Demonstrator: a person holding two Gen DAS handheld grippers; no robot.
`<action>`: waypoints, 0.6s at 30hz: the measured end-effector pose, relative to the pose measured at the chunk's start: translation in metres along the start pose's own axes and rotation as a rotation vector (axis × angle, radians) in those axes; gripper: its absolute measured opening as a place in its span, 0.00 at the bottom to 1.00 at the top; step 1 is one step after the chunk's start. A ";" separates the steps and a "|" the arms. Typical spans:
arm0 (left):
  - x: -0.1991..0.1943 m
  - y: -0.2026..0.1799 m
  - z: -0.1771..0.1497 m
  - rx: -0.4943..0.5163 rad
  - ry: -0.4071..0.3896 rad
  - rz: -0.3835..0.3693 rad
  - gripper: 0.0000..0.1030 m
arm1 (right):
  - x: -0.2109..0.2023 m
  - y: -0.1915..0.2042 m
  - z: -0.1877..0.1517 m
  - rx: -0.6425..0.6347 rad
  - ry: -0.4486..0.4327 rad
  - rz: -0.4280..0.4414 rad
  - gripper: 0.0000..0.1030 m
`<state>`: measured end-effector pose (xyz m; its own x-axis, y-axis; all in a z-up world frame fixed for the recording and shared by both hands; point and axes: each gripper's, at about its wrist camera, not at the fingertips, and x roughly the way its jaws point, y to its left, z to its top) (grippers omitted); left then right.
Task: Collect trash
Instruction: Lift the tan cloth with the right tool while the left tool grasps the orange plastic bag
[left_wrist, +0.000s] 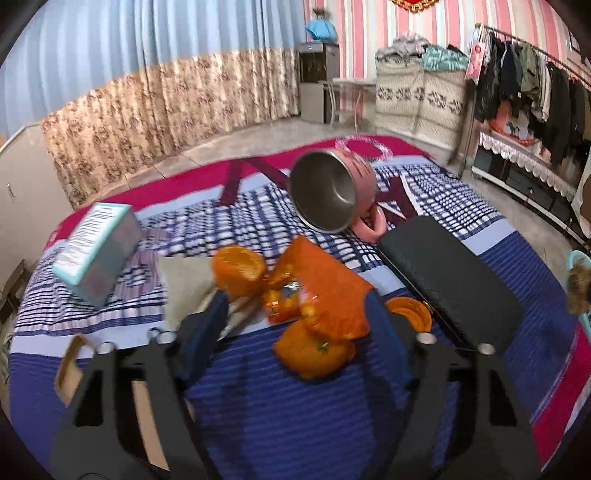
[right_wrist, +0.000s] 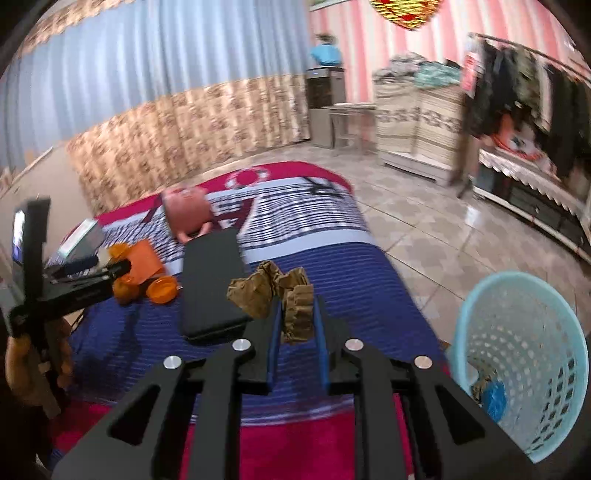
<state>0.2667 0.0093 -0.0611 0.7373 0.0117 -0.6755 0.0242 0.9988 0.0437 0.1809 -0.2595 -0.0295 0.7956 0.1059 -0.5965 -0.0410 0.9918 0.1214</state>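
Note:
Orange peels (left_wrist: 312, 350) and an orange wrapper (left_wrist: 325, 280) lie in a heap on the striped bed cover (left_wrist: 258, 417). My left gripper (left_wrist: 295, 317) is open, its fingers on either side of the heap, just above it. It also shows in the right wrist view (right_wrist: 110, 269) by the peels (right_wrist: 125, 288). My right gripper (right_wrist: 297, 317) is shut on crumpled brown paper (right_wrist: 269, 295), held above the bed. A light blue perforated trash basket (right_wrist: 524, 354) stands on the floor to the right, with some scraps inside.
On the bed lie a pink steel-lined mug (left_wrist: 332, 192) on its side, a black case (left_wrist: 447, 280), a teal box (left_wrist: 99, 251), a grey paper (left_wrist: 184, 277) and an orange lid (left_wrist: 410, 314). A clothes rack (left_wrist: 535, 81) stands far right.

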 end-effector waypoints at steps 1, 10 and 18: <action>0.005 0.000 0.000 0.000 0.010 -0.006 0.46 | -0.002 -0.006 0.000 0.008 -0.007 -0.004 0.17; -0.019 -0.016 0.008 0.032 -0.056 -0.024 0.04 | -0.018 -0.046 0.004 0.067 -0.068 -0.059 0.17; -0.082 -0.062 0.028 0.075 -0.186 -0.096 0.04 | -0.037 -0.081 0.001 0.092 -0.098 -0.127 0.17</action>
<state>0.2235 -0.0549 0.0127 0.8409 -0.0999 -0.5319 0.1455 0.9884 0.0445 0.1556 -0.3437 -0.0168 0.8461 -0.0315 -0.5320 0.1150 0.9855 0.1245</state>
